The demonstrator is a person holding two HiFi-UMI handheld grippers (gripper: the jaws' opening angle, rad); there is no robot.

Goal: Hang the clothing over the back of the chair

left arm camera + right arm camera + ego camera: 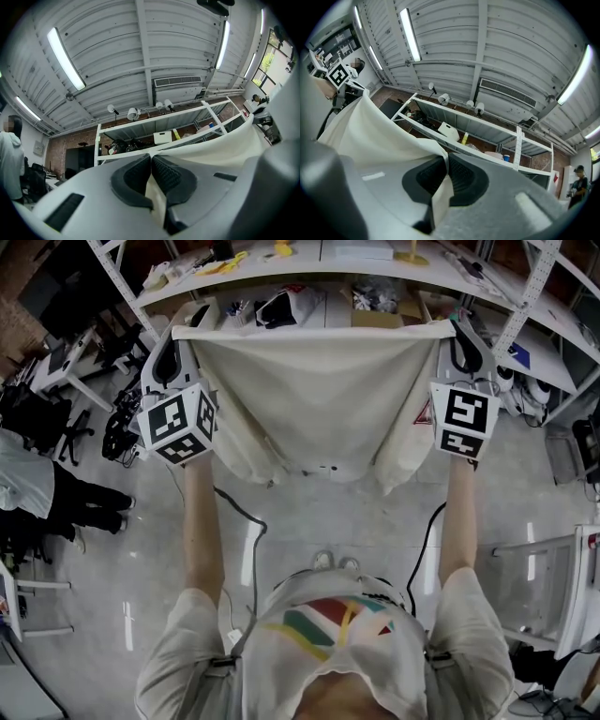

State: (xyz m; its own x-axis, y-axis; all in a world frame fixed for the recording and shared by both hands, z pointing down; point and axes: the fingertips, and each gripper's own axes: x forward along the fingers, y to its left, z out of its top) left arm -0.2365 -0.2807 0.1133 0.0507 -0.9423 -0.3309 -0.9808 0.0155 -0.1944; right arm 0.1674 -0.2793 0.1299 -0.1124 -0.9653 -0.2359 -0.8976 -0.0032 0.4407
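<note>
A cream-coloured garment hangs spread out in front of me, its top edge stretched taut between both grippers. My left gripper is shut on the garment's top left corner, and the cloth shows pinched between its dark pads. My right gripper is shut on the top right corner, with a fold of cloth clamped between its pads. Both grippers are raised and point slightly upward. No chair back is visible in any view.
A white metal shelving rack with boxes and clutter stands right behind the garment. Cables trail across the grey floor below. A white frame stands at the right, desks and a seated person at the left.
</note>
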